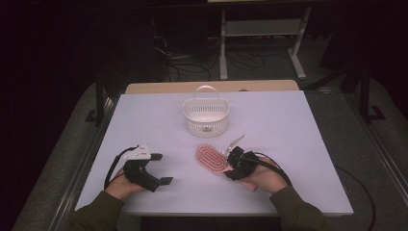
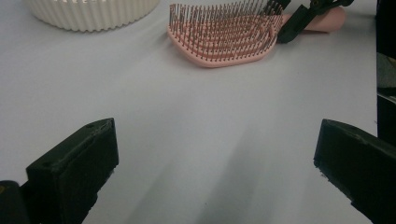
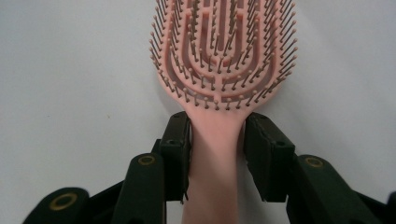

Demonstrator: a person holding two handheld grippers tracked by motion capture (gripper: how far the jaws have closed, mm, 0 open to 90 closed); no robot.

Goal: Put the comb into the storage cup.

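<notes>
A pink hairbrush [image 1: 210, 159] [image 3: 219, 56] lies bristles-up on the white table, just in front of the basket. My right gripper [image 1: 230, 166] [image 3: 217, 135] reaches it from the right, and both black pads sit against the sides of its handle, shut on it. In the left gripper view the brush [image 2: 224, 37] shows at the top, with the right gripper [image 2: 299, 18] at its handle end. My left gripper [image 1: 161, 168] [image 2: 215, 158] rests on the table to the left of the brush, jaws wide open with nothing between them.
A white slotted basket [image 1: 206, 115] [image 2: 88, 14] with an upright handle stands behind the brush at the middle of the white table [image 1: 288, 144]. Beyond the table's far edge are cables on the floor and a metal stand.
</notes>
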